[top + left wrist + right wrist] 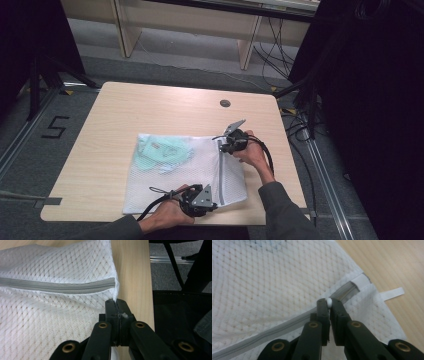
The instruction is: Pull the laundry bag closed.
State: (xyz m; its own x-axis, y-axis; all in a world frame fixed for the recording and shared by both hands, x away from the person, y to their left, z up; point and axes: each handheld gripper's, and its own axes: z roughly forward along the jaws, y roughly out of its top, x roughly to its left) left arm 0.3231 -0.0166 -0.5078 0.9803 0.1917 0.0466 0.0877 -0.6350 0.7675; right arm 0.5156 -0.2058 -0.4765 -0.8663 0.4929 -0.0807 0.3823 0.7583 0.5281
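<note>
Lying flat on the light wooden table [100,150], a white mesh laundry bag [175,175] occupies the near centre of the top. At its left end, pale green folded fabric [160,152] shows through the mesh. A grey zipper [220,172] runs along the bag's right side, from the far edge toward the near edge.

At the near edge, the left gripper [212,205], held in the person's left hand [167,212], sits at the bag's near right corner. In the left gripper view its jaws are pressed together on the mesh at the bag's corner [115,296], just past the closed end of the zipper [57,286], with bare table beyond.

Farther right and at the far end of the zipper, the right gripper [222,145] is held in the person's right hand [252,152]. In the right gripper view its jaws are nearly together, pinching a small white bead-like zipper pull [328,301] over the zipper line [274,331]. A white fabric tab [392,293] sticks out from the bag's edge onto the table.

A small dark round disc [225,103] is set in the table top beyond the bag.
</note>
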